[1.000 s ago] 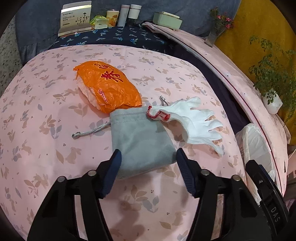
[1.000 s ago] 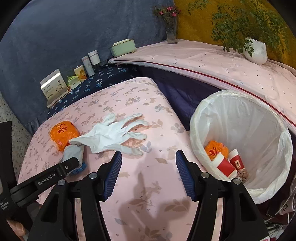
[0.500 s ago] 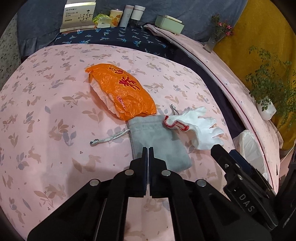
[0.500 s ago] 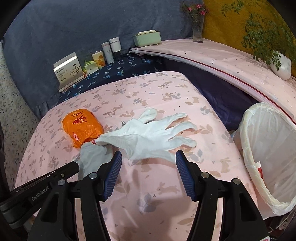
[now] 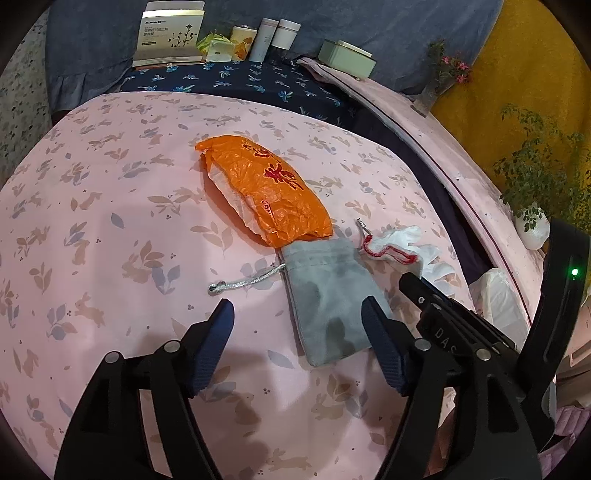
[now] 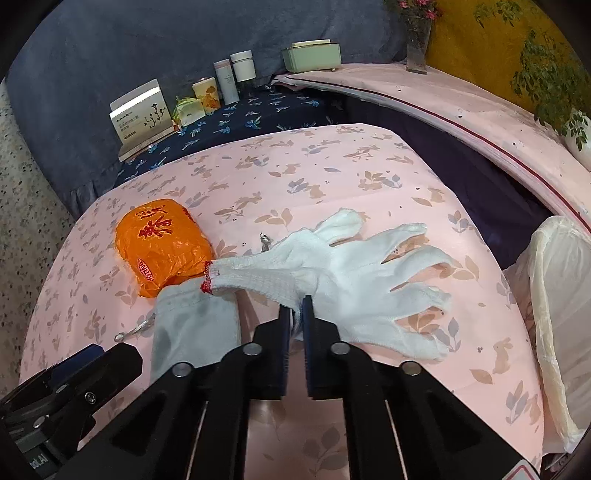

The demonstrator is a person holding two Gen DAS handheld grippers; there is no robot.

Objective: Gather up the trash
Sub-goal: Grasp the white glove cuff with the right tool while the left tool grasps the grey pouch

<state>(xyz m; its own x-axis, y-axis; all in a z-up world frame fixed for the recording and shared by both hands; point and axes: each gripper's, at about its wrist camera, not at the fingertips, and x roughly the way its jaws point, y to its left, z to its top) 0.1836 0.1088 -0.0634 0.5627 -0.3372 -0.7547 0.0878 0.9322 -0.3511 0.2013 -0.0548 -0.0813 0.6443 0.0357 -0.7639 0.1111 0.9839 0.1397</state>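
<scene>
Along the back I see a white box (image 5: 170, 35) printed with a flower, a small green packet (image 5: 214, 46), a yellow tin (image 5: 243, 43) and two pale bottles (image 5: 271, 38), all on a navy floral cloth (image 5: 236, 79). To their right a mint case (image 6: 312, 54) sits on the pink ledge (image 6: 443, 99), with a flower vase (image 6: 417, 48) and a potted plant (image 5: 532, 225) farther along.

A crumpled orange plastic bag (image 5: 266, 195) with red print lies near the middle of the pink cloth-covered table (image 5: 92, 229), its lower end touching a flat grey drawstring pouch (image 5: 328, 291). Just beside the pouch lies a white knit glove (image 6: 354, 273) with a red-trimmed cuff, fingers spread toward the table's right edge, where a white-lined bin (image 6: 557, 295) stands.
</scene>
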